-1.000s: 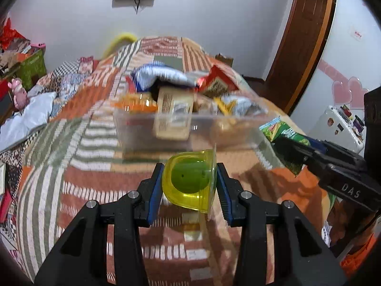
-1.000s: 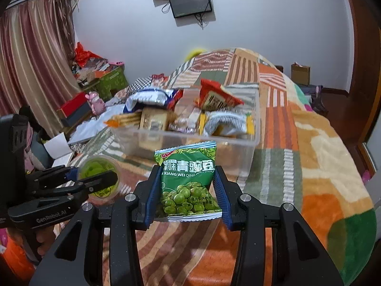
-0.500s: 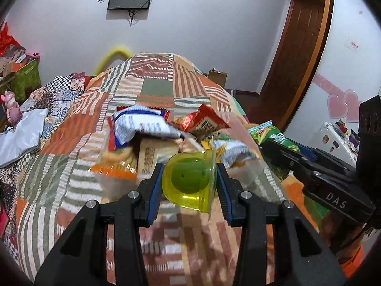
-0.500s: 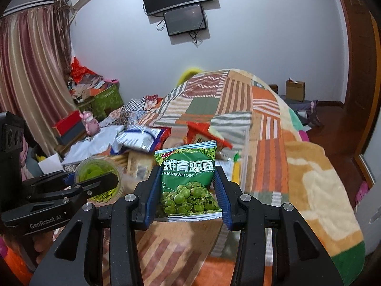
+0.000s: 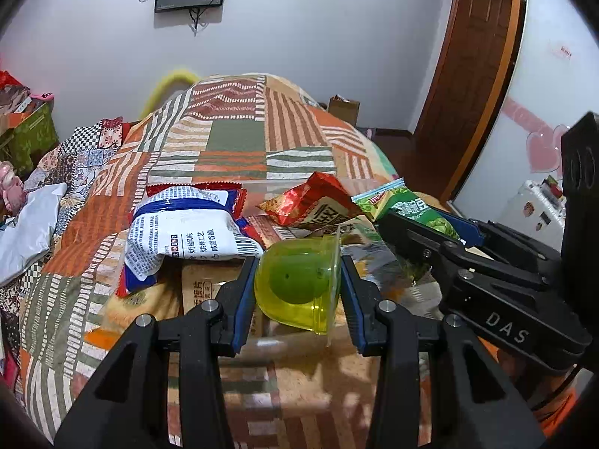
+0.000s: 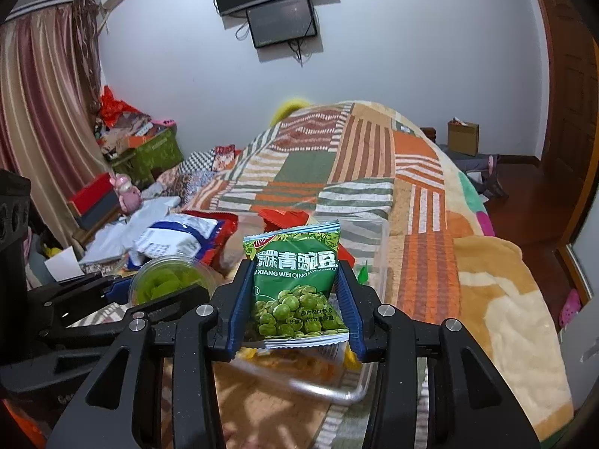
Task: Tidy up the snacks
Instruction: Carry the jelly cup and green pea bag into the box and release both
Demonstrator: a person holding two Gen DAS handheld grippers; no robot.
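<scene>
The left gripper (image 5: 298, 288) squeezes a yellow-green jelly cup (image 5: 297, 286) and the right gripper (image 6: 294, 299) squeezes a green pea bag (image 6: 295, 280) above the clear plastic box (image 6: 368, 247) at mid frame, so next both should let go.

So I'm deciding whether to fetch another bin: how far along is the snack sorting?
Several packets already fill the clear bin. In hand: the left gripper holds a jelly cup, the right gripper a green pea packet. Both still need dropping in.

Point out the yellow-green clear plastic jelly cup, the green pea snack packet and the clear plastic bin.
Jelly cup (image 5: 297, 286), left wrist view, its side wall.
Pea packet (image 6: 297, 280), right wrist view, its printed front.
Bin (image 6: 352, 393), right wrist view, its near corner rim.
</scene>
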